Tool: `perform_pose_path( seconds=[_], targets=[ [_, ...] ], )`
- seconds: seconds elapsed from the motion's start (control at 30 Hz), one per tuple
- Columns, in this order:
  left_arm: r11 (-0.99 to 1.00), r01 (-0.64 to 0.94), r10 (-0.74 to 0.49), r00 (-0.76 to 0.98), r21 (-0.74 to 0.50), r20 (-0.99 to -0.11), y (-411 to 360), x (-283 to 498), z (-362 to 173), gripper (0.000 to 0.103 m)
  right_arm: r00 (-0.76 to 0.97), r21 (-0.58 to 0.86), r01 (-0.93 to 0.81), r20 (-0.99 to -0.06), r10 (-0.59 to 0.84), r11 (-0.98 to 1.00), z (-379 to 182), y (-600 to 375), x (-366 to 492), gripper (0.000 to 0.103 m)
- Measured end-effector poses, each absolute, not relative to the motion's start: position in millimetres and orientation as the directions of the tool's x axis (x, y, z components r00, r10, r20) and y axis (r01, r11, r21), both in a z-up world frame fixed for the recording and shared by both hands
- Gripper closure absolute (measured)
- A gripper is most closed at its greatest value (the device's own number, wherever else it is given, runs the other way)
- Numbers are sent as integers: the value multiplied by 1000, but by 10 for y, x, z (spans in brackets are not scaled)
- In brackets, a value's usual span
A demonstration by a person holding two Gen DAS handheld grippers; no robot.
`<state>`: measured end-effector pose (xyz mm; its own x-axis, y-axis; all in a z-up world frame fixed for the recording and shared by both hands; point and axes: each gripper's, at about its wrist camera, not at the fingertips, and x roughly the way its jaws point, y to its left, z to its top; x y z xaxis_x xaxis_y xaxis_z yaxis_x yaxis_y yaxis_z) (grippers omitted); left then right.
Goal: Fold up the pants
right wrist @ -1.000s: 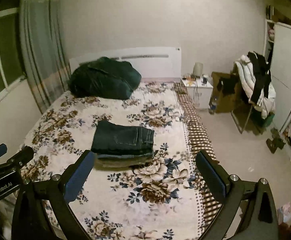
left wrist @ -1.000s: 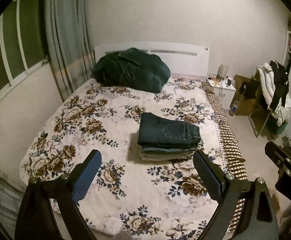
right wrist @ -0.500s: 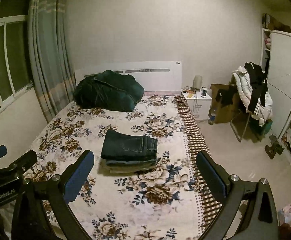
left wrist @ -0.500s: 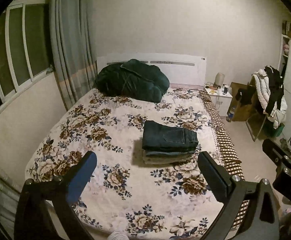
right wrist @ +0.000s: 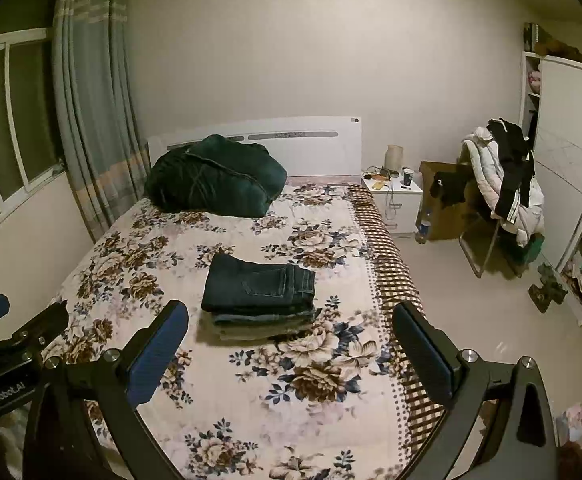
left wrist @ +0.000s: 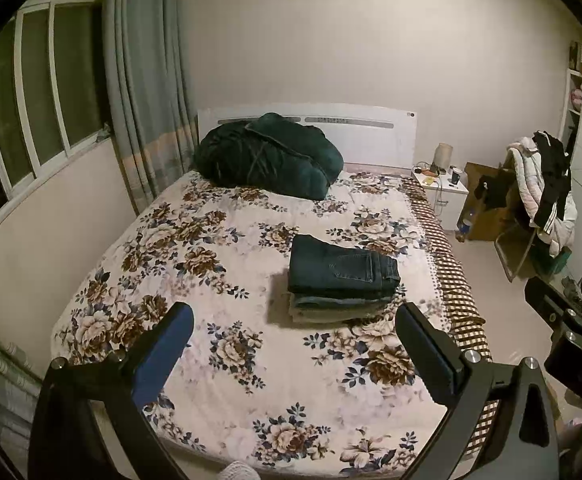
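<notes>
A stack of folded pants (left wrist: 341,278) lies on the floral bed (left wrist: 219,280), right of the middle, with dark blue jeans on top and lighter pairs beneath. It also shows in the right wrist view (right wrist: 259,296). My left gripper (left wrist: 291,336) is open and empty, held above the foot of the bed, well short of the stack. My right gripper (right wrist: 289,334) is open and empty too, beside the left one. Each gripper's body shows at the edge of the other's view.
A dark green quilt (left wrist: 267,156) is bundled at the white headboard. A window and curtain (left wrist: 143,80) are on the left. A white nightstand (right wrist: 395,196), a chair piled with clothes (right wrist: 503,184) and a wardrobe (right wrist: 567,160) stand on the right, across bare floor.
Both grippers have drawn back and up from the bed, so the stack looks smaller and farther. The pants have not moved. Both stay open.
</notes>
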<state>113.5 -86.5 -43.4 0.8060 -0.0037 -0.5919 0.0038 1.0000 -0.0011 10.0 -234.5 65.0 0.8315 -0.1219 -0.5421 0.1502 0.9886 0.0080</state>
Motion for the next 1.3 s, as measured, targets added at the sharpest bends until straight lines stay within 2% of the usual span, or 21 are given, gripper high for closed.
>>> perform_pose_path(
  seconds=[1.3],
  targets=[
    [1000, 0, -6, 806, -11, -591, -860, 1109, -314, 0, 825, 21, 134, -556, -99, 991, 618, -2358, 120, 0]
  ],
)
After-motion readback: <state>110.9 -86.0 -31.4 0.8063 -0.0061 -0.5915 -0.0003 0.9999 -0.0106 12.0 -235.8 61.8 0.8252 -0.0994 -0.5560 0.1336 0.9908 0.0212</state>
